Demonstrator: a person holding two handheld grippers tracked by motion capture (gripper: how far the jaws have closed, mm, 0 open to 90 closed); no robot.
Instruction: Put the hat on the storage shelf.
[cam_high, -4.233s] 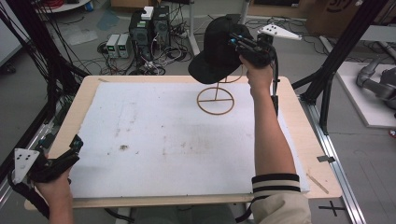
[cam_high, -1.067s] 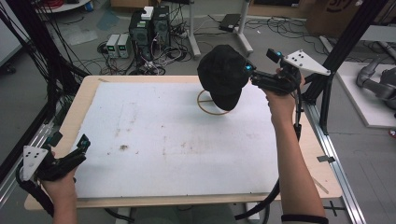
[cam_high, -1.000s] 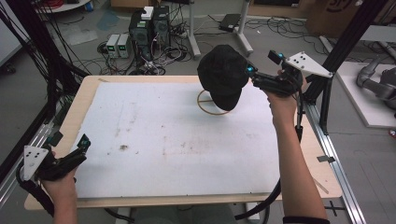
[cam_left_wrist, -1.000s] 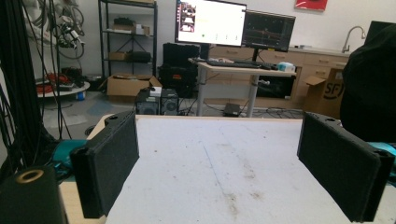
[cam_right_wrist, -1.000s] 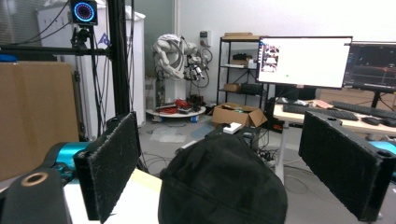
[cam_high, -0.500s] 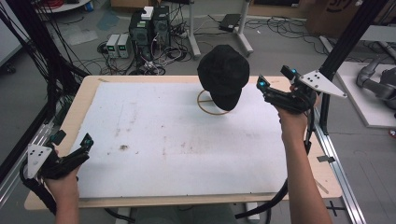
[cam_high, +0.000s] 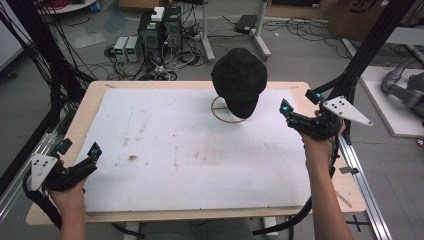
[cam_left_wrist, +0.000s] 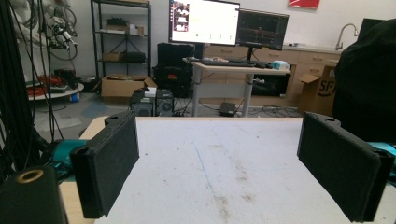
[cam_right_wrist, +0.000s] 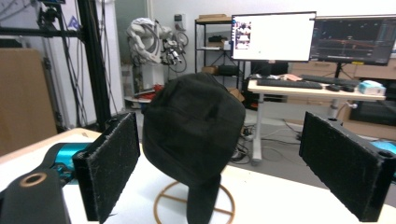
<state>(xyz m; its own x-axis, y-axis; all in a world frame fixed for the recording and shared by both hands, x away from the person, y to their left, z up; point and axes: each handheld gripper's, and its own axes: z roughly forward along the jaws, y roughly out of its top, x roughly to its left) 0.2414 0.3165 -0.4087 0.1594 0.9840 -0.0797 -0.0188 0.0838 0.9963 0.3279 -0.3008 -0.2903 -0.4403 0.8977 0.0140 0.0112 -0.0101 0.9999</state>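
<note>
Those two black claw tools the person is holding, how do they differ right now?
The left gripper sits at the near left corner of the table, far from the black cap; the right gripper is at the far right, close to the cap on its wooden stand. The left gripper view looks over bare white board; the right gripper view faces the cap between its jaws, untouched. Both are open and hold nothing.

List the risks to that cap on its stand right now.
1. The black cap sits high on a thin stand with a wooden ring base, so a bump may tip it.
2. The right tongs, open, hover close beside it.
3. The stand is near the table's far edge; a push could send it off.
</note>
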